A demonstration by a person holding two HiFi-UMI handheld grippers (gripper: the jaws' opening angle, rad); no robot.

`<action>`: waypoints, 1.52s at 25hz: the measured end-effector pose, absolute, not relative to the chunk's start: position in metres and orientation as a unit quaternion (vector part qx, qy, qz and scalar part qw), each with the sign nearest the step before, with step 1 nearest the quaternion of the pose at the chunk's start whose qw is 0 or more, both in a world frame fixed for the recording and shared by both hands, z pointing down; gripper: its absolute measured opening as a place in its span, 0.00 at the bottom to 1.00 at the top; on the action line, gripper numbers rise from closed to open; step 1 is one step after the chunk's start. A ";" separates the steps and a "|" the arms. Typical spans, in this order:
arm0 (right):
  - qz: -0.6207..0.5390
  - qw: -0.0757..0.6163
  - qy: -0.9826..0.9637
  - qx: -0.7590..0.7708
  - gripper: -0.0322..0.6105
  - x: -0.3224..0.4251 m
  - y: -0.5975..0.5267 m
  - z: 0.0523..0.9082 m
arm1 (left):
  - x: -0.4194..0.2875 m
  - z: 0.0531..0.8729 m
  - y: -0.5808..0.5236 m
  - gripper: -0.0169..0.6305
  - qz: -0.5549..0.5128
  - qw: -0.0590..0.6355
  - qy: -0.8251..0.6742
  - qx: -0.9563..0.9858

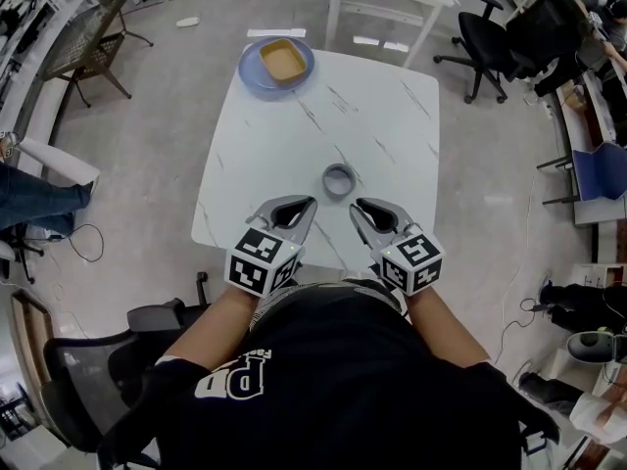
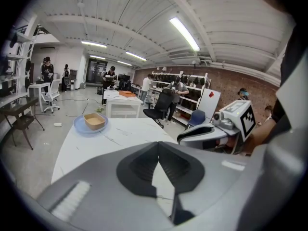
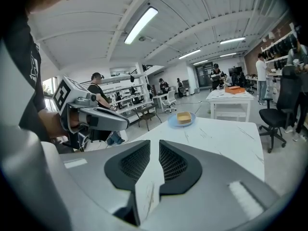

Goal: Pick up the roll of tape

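Left gripper [image 1: 306, 207] jaws pressing together, empty; right gripper [image 1: 361, 209] jaws showing thin slit, empty. Grey ring-shaped roll of tape [image 1: 339, 179] lying untouched on white marbled table [image 1: 392, 116], just ahead, between both jaw tips. Grasp and lift remaining.

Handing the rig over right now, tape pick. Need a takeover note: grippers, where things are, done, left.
Left gripper: shut, empty, at the near edge of the table.
Right gripper: jaws a slit apart, empty, beside the left.
Tape: lying flat on the table, just beyond the two grippers' tips and between them, untouched.
Done: nothing yet.
Left: open one gripper wide, close on the tape, lift.
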State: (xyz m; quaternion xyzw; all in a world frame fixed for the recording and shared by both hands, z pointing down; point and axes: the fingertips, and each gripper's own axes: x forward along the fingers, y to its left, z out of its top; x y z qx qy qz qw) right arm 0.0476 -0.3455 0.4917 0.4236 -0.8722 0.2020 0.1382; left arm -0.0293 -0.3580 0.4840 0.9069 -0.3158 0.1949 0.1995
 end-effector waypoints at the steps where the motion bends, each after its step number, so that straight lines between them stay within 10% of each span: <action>1: 0.201 0.139 -0.873 0.422 0.10 0.047 -0.346 0.492 | -0.031 0.484 -0.358 0.12 0.195 0.200 -0.317 0.906; 38: 0.097 0.490 -0.819 0.282 0.11 0.021 -0.390 0.676 | -0.125 0.524 -0.341 0.12 0.191 0.252 -0.410 0.856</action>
